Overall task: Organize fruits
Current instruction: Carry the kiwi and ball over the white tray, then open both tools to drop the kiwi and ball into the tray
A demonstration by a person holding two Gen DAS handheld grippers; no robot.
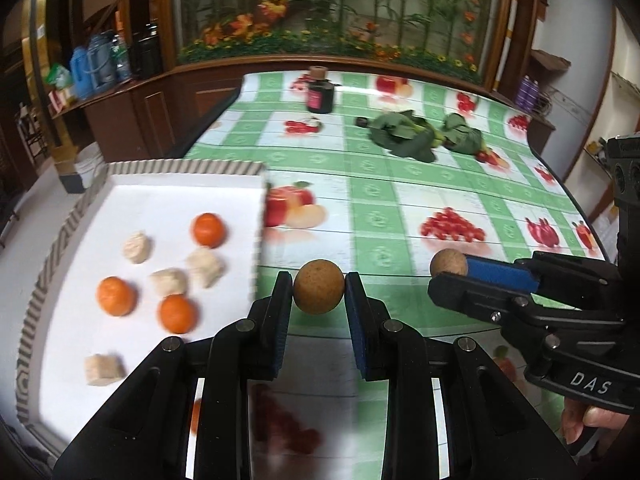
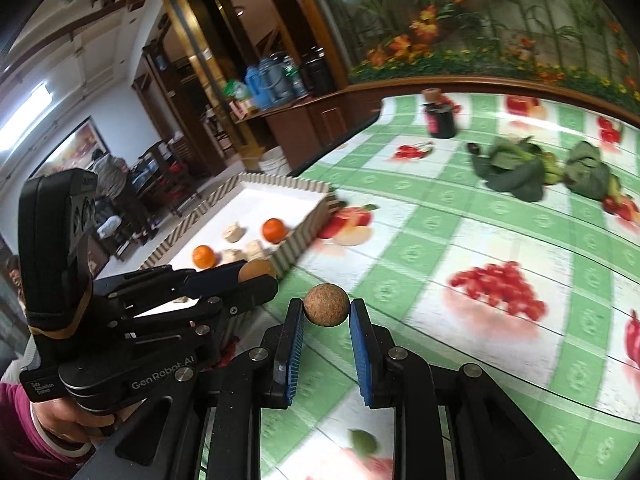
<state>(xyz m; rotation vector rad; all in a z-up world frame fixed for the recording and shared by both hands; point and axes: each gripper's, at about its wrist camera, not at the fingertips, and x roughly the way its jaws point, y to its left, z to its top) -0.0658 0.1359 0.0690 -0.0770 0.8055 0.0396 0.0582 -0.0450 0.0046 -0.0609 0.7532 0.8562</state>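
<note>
Each claw pinched a small brown round fruit above the table: left claw (image 1: pixel 319 286) beside the white tray (image 1: pixel 188 169), right claw (image 2: pixel 326 306) further off. Gripped only at the pad tips, either fruit might slip out and roll away.

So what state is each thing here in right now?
Left gripper: shut on a brown round fruit.
Right gripper: shut on another brown fruit.
Striped tray: holds three oranges and pale chunks.
Dark jar: upright, cork on top.
Leafy greens: lying on the tablecloth.
</note>
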